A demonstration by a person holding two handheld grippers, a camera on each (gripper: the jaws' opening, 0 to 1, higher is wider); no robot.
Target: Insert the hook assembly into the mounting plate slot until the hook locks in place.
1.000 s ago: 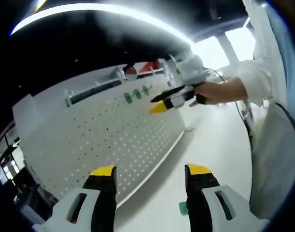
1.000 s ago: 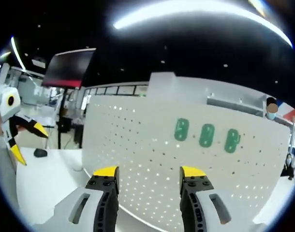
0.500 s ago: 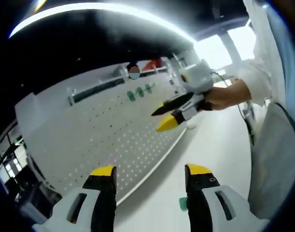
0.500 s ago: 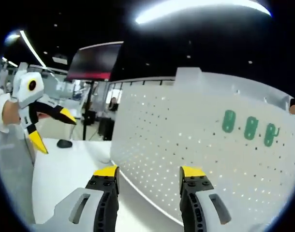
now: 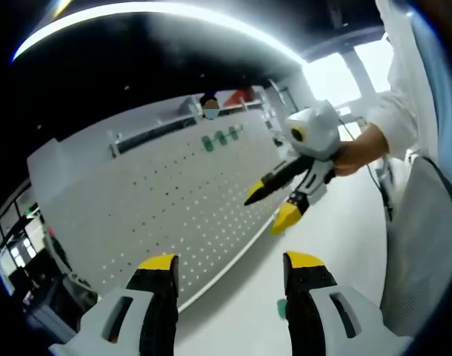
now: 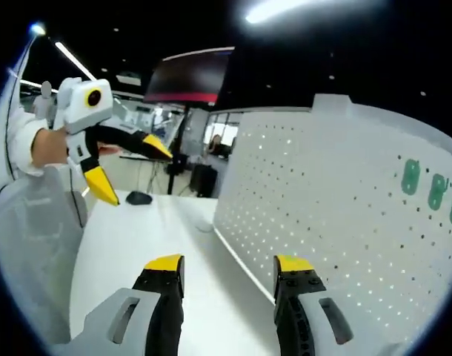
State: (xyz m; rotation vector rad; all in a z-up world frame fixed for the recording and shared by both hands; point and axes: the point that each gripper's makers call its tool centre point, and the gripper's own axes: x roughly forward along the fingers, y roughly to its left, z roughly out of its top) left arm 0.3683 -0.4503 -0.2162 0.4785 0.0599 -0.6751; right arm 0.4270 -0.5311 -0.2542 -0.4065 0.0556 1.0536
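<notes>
My left tool point(image 5: 230, 261) has its yellow-tipped jaws spread with nothing between them, held above the white bench point(image 5: 337, 222) just in front of the upright white pegboard point(image 5: 152, 208), which serves as the mounting plate. Three green hook pieces point(image 5: 220, 139) sit in a row high on the pegboard, near its top rail and well away from my left tool. A small green piece point(image 5: 281, 308) lies on the bench close to the pegboard's foot, partly hidden behind my left tool's right jaw. My right tool point(image 6: 229, 263) is also spread and empty, over the bench beside the pegboard's end; from the left gripper view I see it point(image 5: 274, 206) held in my hand point(image 5: 356, 144), hanging in front of the pegboard below the green hook pieces.
</notes>
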